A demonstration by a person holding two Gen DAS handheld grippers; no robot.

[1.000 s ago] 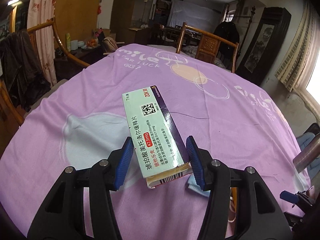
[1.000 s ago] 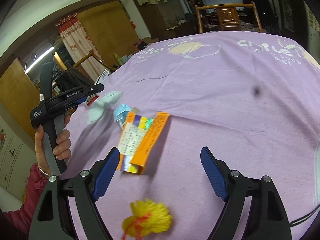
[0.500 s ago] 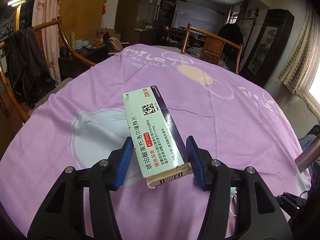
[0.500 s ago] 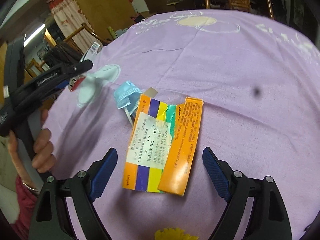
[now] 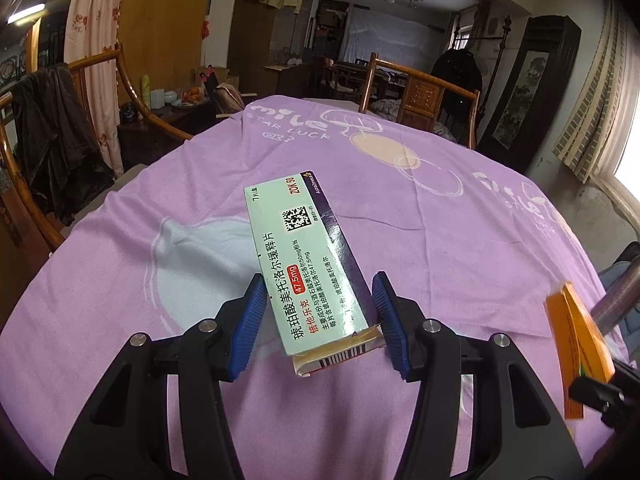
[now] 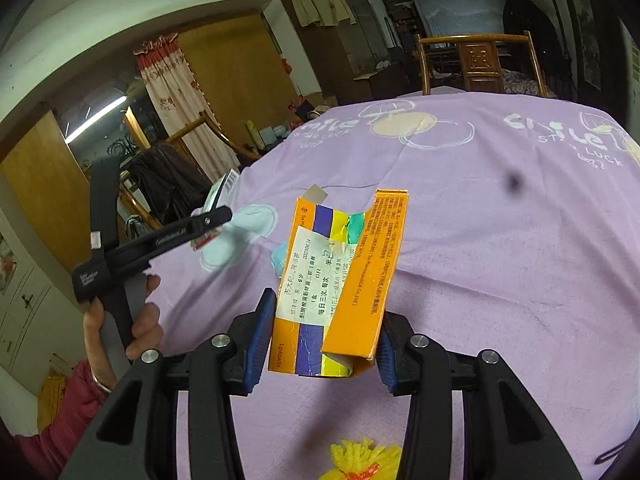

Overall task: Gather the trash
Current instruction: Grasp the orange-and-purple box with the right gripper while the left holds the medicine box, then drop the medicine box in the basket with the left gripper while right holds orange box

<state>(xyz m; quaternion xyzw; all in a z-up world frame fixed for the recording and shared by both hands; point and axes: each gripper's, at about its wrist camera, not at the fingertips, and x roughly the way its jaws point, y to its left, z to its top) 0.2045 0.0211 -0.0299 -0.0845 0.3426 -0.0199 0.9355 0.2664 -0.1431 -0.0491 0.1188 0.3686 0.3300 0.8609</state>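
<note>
— Your grippers?

— My left gripper [image 5: 318,316] is clamped on the pale green medicine box [image 5: 298,256], lifted above the purple tablecloth [image 5: 460,248]. My right gripper [image 6: 326,338] is closing its jaws on the torn orange box [image 6: 340,276], pads at both its sides.

— Room around them?

— Cloth lies bare to the far edge by the wooden chair [image 6: 480,60]. A yellow pompom [image 6: 364,460] sits at my near edge.

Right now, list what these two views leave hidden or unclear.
- Right wrist view: blue scrap, mostly behind the orange box.
- Right wrist view: yellow pompom, cut by the bottom edge.
- Left wrist view: orange box, edge-on at the frame's side; face unseen.
- Either view: no bin shows.
- Left wrist view: green box, underside hidden.
</note>
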